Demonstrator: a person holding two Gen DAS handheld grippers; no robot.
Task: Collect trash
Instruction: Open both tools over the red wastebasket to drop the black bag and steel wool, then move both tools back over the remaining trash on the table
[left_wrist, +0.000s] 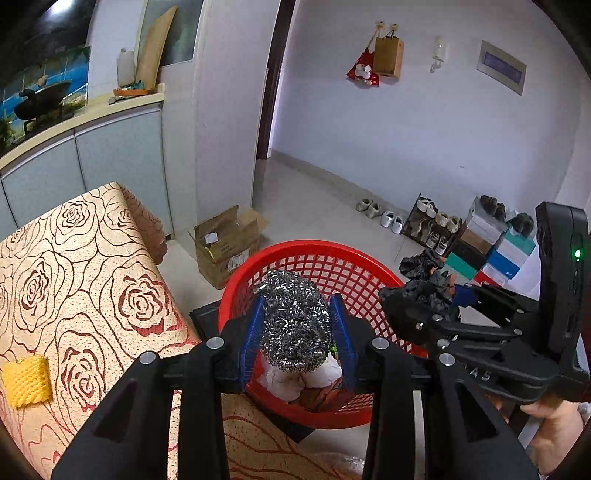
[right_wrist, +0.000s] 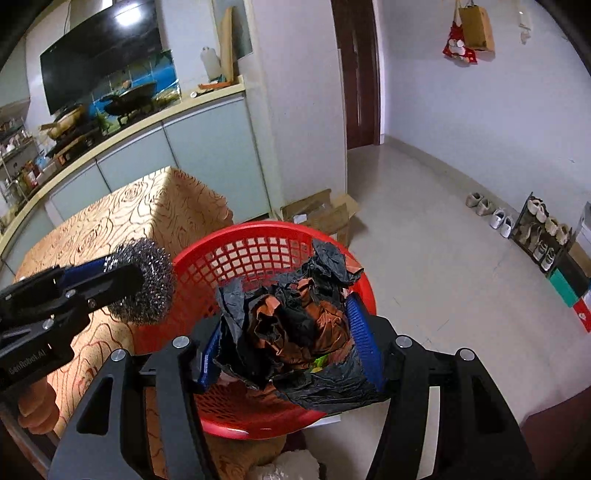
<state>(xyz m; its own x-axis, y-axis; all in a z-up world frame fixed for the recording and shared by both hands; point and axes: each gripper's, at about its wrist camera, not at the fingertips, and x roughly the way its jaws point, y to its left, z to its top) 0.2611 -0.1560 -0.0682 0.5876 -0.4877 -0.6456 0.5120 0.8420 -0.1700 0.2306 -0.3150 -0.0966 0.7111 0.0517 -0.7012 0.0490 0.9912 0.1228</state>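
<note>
My left gripper (left_wrist: 297, 328) is shut on a steel wool scrubber (left_wrist: 293, 317) and holds it over the red mesh basket (left_wrist: 354, 269). My right gripper (right_wrist: 291, 339) is shut on a crumpled black and brown plastic bag (right_wrist: 291, 321), also over the red basket (right_wrist: 255, 254). In the left wrist view the right gripper (left_wrist: 439, 295) shows at the right with the black bag (left_wrist: 421, 273). In the right wrist view the left gripper (right_wrist: 110, 273) shows at the left with the scrubber (right_wrist: 147, 291). White and orange trash (left_wrist: 295, 380) lies in the basket.
The rose-patterned table (left_wrist: 85, 280) stands at the left with a yellow sponge (left_wrist: 26, 380) on it. A cardboard box (left_wrist: 227, 243) sits on the floor behind the basket. Shoes, a shoe rack (left_wrist: 432, 225) and shoe boxes line the right wall. Kitchen cabinets (right_wrist: 129, 158) stand behind the table.
</note>
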